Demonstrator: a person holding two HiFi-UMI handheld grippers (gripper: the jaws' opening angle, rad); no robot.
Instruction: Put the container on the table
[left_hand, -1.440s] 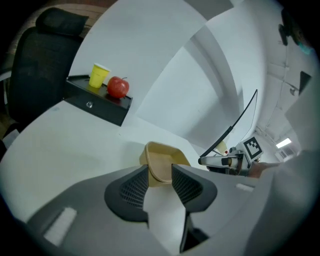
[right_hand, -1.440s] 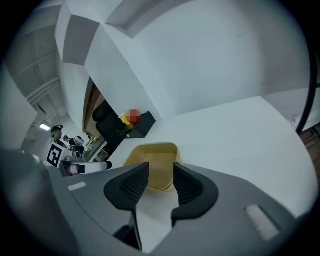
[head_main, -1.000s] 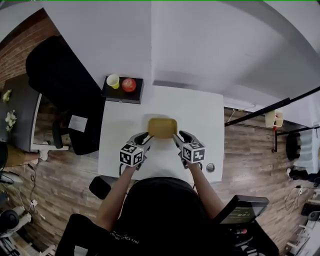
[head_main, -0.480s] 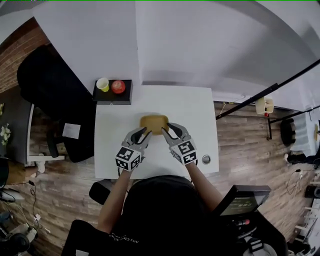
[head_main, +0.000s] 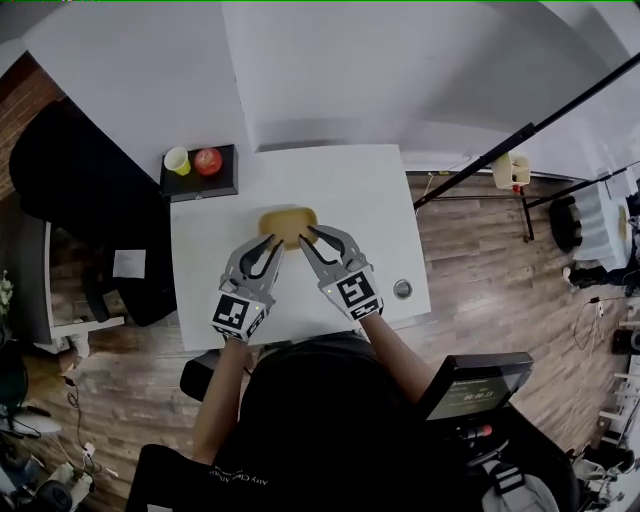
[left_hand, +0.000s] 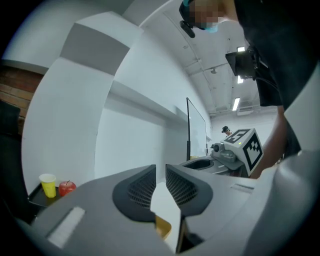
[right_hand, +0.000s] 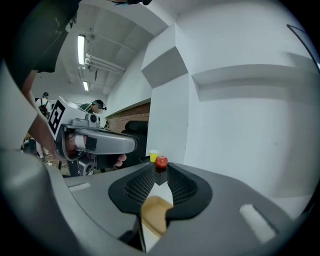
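Forearms reach from the dark-clothed person over the near edge of the white table (head_main: 365, 195), one gripper in each hand, both held above the tabletop and angled toward each other.

The left gripper (head_main: 264, 245) has its jaws closing. Its own view shows only a narrow slit between the ribbed pads (left_hand: 142, 187), and nothing is caught in it. The right gripper (head_main: 312, 236) is also closing, with a somewhat wider gap between its pads (right_hand: 182, 187), and that gap is empty too.

A small round grey thing (head_main: 402, 289) lies close to the table's right edge, toward the near right corner.

Just past the fingertips, the yellow container (head_main: 288, 219) sits on the tabletop near its middle, roughly midway between the left and right edges. In the head view both sets of fingertips overlap its near rim. In each gripper view it shows only as a yellow patch low down through the gap, below the jaws and not gripped.

At the far left corner a black tray (head_main: 215, 184) carries a yellow cup (head_main: 177, 160) and, just beside it, a red apple (head_main: 207, 160).

A black chair (head_main: 70, 190) stands off the left edge. Behind the far edge is a white wall.
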